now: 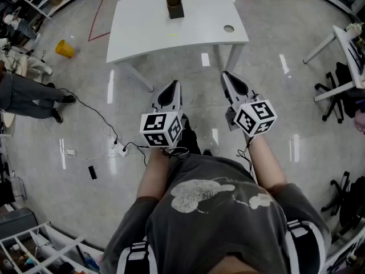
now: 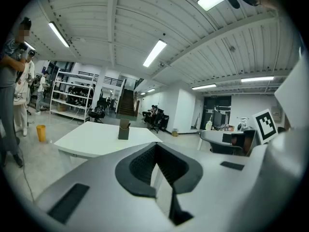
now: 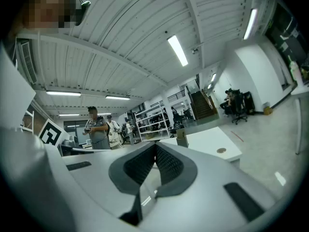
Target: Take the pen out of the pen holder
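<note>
The dark brown pen holder (image 1: 174, 5) stands upright near the far edge of the white table (image 1: 148, 36). It shows small in the left gripper view (image 2: 124, 130) and the right gripper view (image 3: 182, 137). A dark pen end seems to stick out of its top, too small to make out well. My left gripper (image 1: 175, 84) and right gripper (image 1: 226, 75) are held side by side over the floor, short of the table's near edge. Both point toward the table. Each is shut with nothing between its jaws (image 2: 155, 146) (image 3: 155, 146).
A round grommet (image 1: 228, 28) sits in the table's right part. A yellow bucket (image 1: 64, 48) and a standing person (image 1: 28, 99) are at the left. Cables and a power strip (image 1: 117, 147) lie on the floor. Another desk (image 1: 345, 44) and chairs stand at the right.
</note>
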Tool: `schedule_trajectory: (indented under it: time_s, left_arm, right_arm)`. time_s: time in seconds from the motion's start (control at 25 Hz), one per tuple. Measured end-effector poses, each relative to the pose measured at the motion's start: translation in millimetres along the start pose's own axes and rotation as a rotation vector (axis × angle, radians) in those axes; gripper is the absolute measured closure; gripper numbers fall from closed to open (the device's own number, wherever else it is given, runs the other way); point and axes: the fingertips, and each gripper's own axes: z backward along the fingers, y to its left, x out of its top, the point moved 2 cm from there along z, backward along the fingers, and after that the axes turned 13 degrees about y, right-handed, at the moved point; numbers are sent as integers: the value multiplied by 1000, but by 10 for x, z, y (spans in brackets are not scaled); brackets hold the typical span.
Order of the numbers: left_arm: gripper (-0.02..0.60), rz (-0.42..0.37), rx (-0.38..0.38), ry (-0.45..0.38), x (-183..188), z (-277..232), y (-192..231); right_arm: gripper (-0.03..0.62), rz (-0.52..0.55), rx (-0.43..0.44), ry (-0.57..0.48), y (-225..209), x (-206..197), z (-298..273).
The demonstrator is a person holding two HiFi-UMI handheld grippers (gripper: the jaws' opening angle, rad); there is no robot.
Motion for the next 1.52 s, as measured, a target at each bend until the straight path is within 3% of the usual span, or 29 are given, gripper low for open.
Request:
schedule_trajectory:
  time_s: [0.24,0.44,0.76,1.2,1.52]
  left_arm:
    - [574,-26,14,-18,230,-379,333]
    - [574,-39,11,-93,622,-727,700]
    - [574,-59,-3,-86,1088,-1239,1292]
    - [574,-70,-57,-41,1272,-1858,1872]
    - [574,-56,-49,-16,1284,-2154,2119]
  right_arm:
    - [589,11,-6,-2,-189,170,-410]
    - [589,22,-37,-33,-415,468,-892]
    - [589,34,-63,-35,-574,879,-1699]
    - [588,20,-160,-60,-865,1107,-2450]
    - [588,-1,-187,-32,-1068,1104,-2819]
